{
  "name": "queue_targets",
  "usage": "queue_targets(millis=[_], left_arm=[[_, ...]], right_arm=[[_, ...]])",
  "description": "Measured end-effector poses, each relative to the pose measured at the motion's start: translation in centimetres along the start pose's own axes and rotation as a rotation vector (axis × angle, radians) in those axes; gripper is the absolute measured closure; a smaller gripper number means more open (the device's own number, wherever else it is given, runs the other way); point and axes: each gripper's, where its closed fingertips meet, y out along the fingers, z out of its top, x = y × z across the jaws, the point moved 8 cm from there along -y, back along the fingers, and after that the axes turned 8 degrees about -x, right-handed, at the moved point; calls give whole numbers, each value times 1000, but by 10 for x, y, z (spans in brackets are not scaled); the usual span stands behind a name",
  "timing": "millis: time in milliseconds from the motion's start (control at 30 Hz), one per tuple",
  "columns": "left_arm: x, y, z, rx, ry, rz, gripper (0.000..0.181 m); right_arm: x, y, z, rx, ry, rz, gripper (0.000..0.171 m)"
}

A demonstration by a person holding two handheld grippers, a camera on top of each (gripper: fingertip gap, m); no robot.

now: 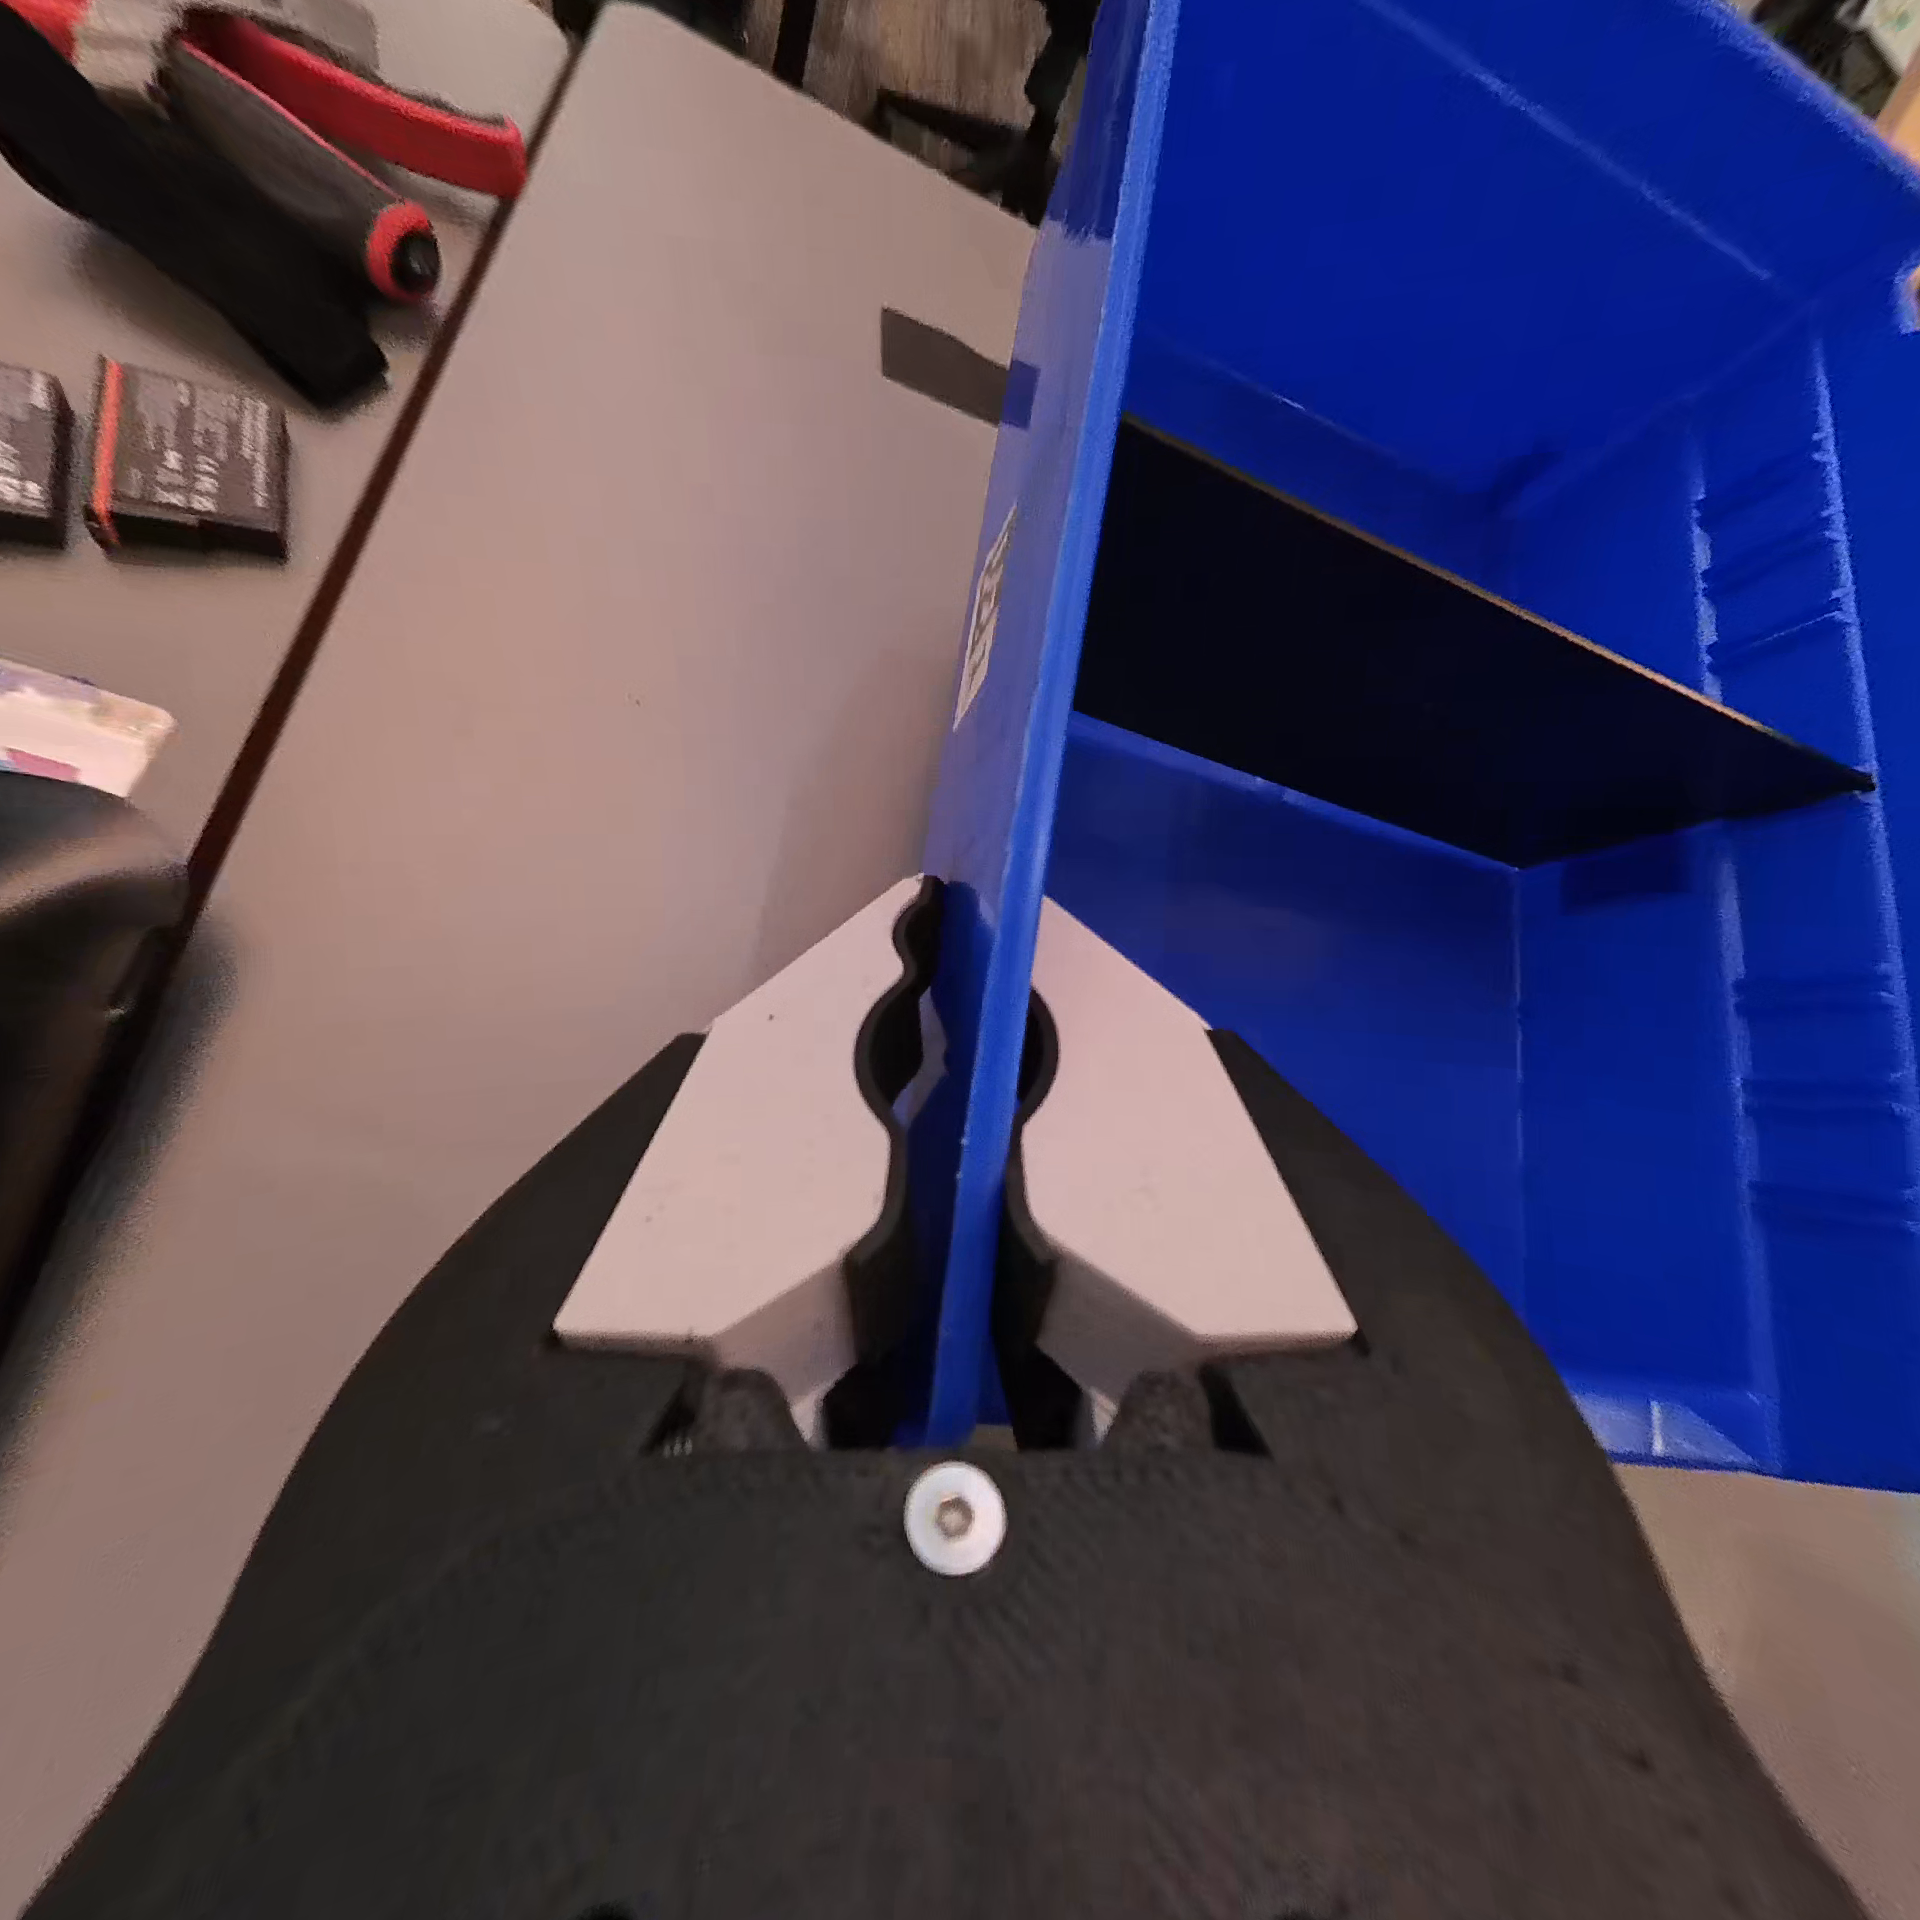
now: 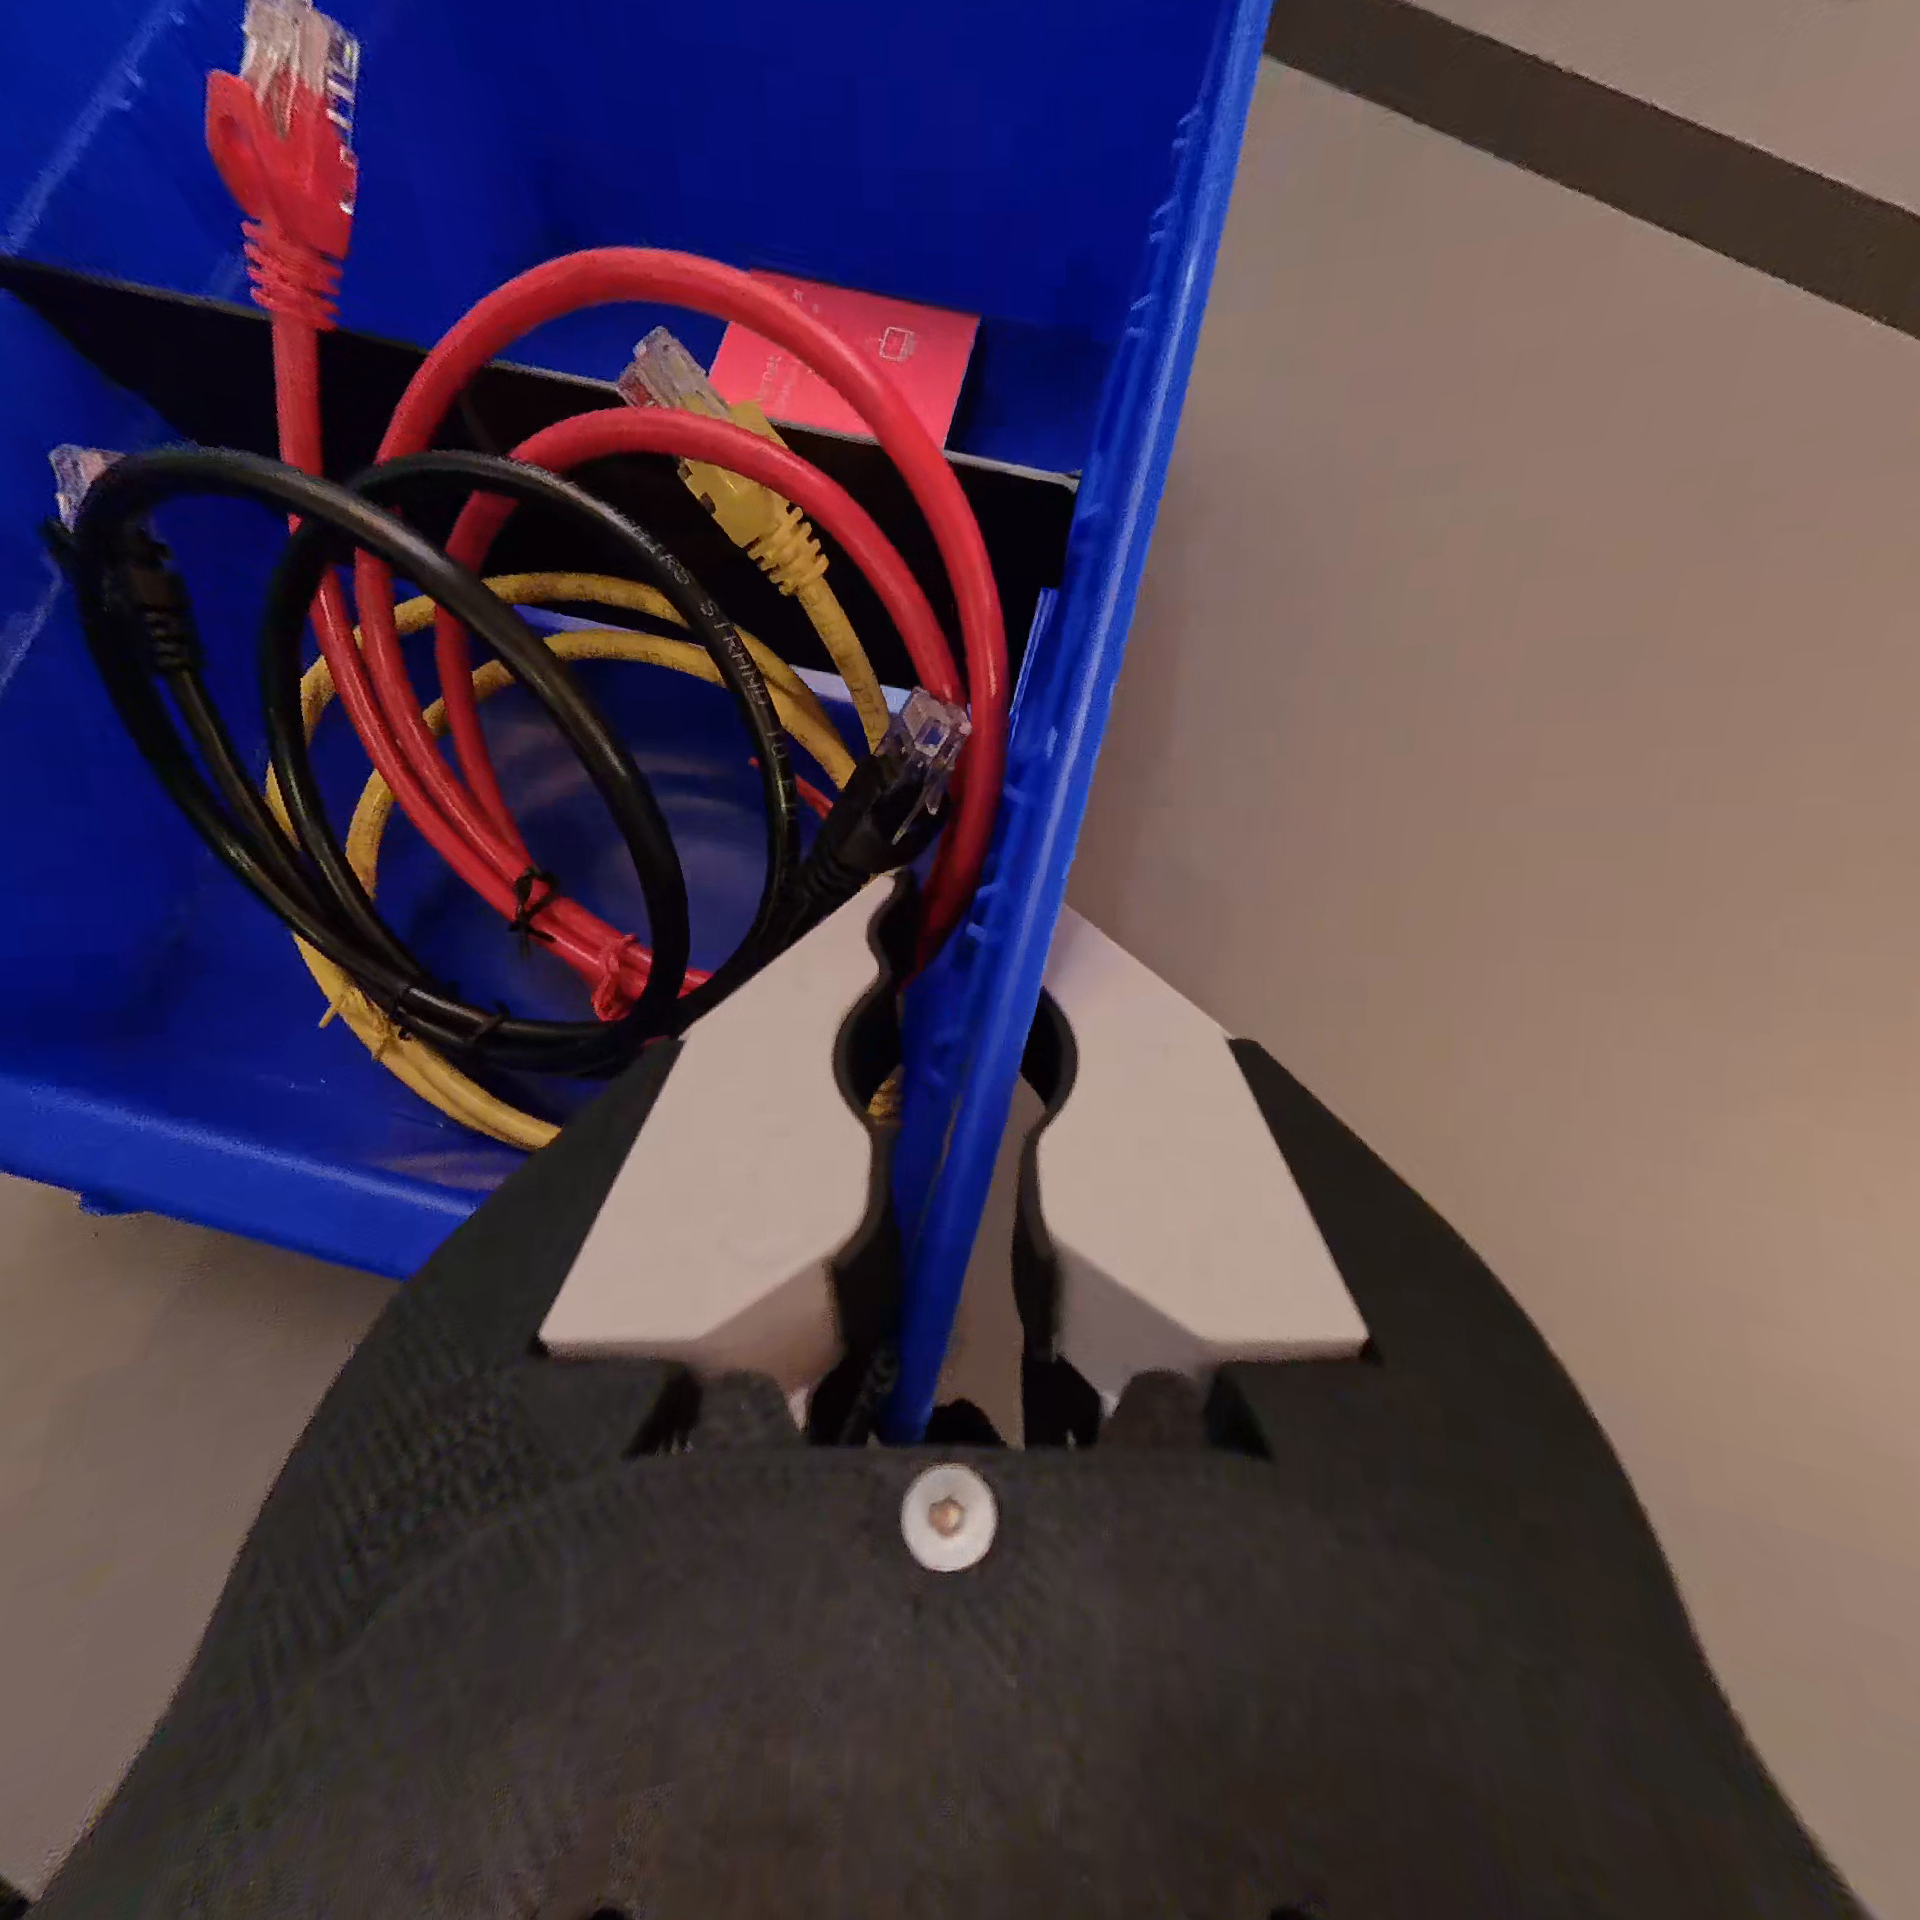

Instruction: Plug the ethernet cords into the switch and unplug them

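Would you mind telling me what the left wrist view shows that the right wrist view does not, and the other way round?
Only the left wrist view shows a red-handled tool and two small black packs on the table. Only the right wrist view shows the red cord, black cord, yellow cord and a pink card. Both show the blue bin with its black divider, each view's own gripper, left gripper and right gripper, clamped on a bin wall.

Left wrist view: looks forward along its fingers, very close on the left wall of the blue bin, grey table to the left, bin interior to the right. Right wrist view: equally close on the bin's right wall, interior to the left. Shared: bin interior with black divider.
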Motion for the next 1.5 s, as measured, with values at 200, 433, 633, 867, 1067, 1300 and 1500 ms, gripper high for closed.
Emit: queue_targets(millis=[200, 433, 633, 867, 1067, 1300, 1500], left_arm=[[-3, -29, 13, 77, 20, 13, 178], [-10, -54, 23, 161, -12, -1, 177], [-13, -82, 34, 242, -27, -19, 177], [-17, -115, 46, 321, -33, -16, 177], [-10, -124, 53, 338, -7, -3, 177], [9, -115, 55, 319, 31, -25, 177], [19, -109, 55, 296, 59, -13, 177]], right_arm=[[-84, 31, 45, -23, -69, 77, 150], [-193, 77, 98, -17, -127, 194, 128], [-277, 112, 144, 22, -132, 307, 110], [-370, 154, 181, 52, -55, 479, 65], [-427, 172, 210, 91, -40, 603, 43], [-433, 158, 210, 129, 2, 656, 42], [-464, 144, 188, 94, -68, 685, 35]])
